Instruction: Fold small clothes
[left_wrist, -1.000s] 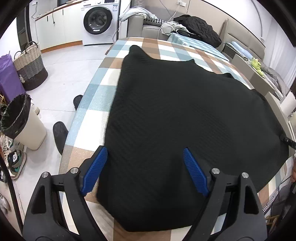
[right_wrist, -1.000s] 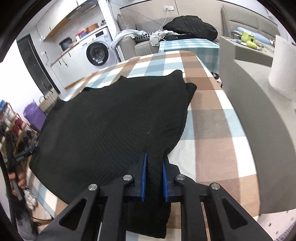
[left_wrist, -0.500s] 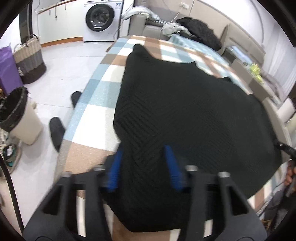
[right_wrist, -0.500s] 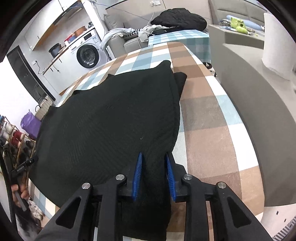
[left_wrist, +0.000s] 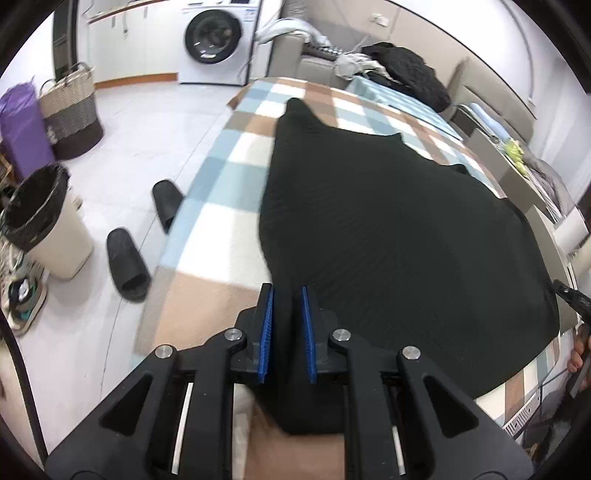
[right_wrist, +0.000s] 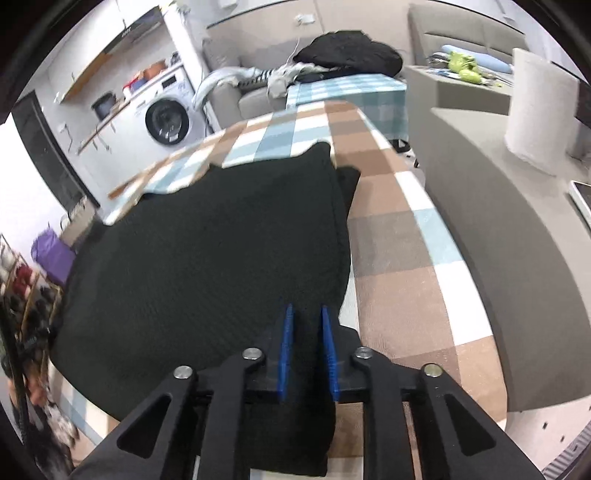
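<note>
A black knit garment (left_wrist: 399, 229) lies spread on the checked table (left_wrist: 221, 229). My left gripper (left_wrist: 287, 295) is shut on the garment's near left edge, with cloth bunched between the blue pads. In the right wrist view the same garment (right_wrist: 221, 251) covers the table (right_wrist: 399, 258). My right gripper (right_wrist: 305, 314) is shut on its near right edge, lifted a little off the cloth-covered table.
On the floor to the left are two black slippers (left_wrist: 127, 262), a lined bin (left_wrist: 40, 221), a woven basket (left_wrist: 72, 110) and a washing machine (left_wrist: 212, 40). A grey counter (right_wrist: 517, 221) with a paper roll (right_wrist: 539, 110) runs along the table's right side.
My left gripper went from wide open to shut on the garment's near left edge. My right gripper stayed shut on the right edge and both have raised the near hem slightly.
</note>
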